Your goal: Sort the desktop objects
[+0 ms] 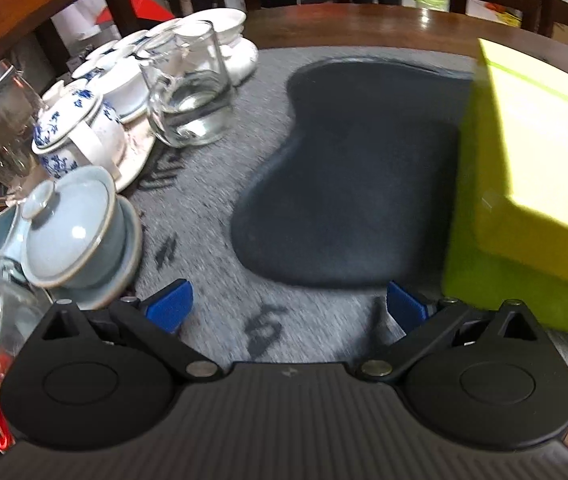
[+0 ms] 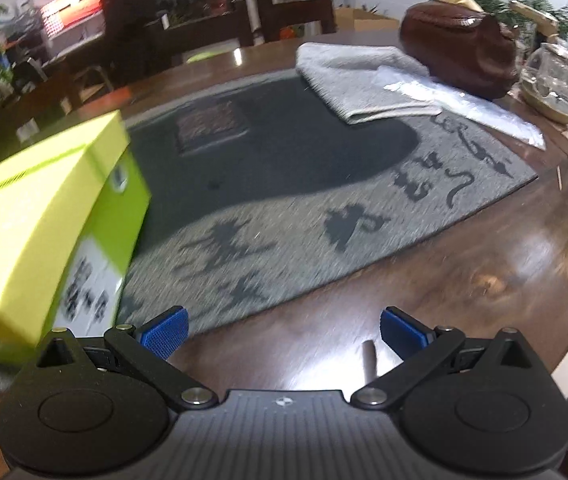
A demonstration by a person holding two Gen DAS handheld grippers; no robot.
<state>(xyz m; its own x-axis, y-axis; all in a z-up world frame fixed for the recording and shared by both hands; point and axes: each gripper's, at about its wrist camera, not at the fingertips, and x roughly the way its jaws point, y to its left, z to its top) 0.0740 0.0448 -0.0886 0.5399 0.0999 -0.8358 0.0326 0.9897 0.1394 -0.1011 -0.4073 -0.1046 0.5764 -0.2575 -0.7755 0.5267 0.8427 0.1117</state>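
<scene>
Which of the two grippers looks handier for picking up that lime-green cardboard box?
Probably either; it is close. The lime-green cardboard box sits between them, beside the open right gripper and beside the open left gripper. Both are empty.

Dark mat centre (image 1: 356,184) open, teaware (image 1: 83,132) crowding left, green box (image 1: 532,184) right (tilted)

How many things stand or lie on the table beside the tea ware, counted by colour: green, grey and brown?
Green: 1, the box.
Grey: 2, the mat with dark writing and the folded towel.
Brown: 1, the rounded brown object at the far edge.
Total: 4.
</scene>
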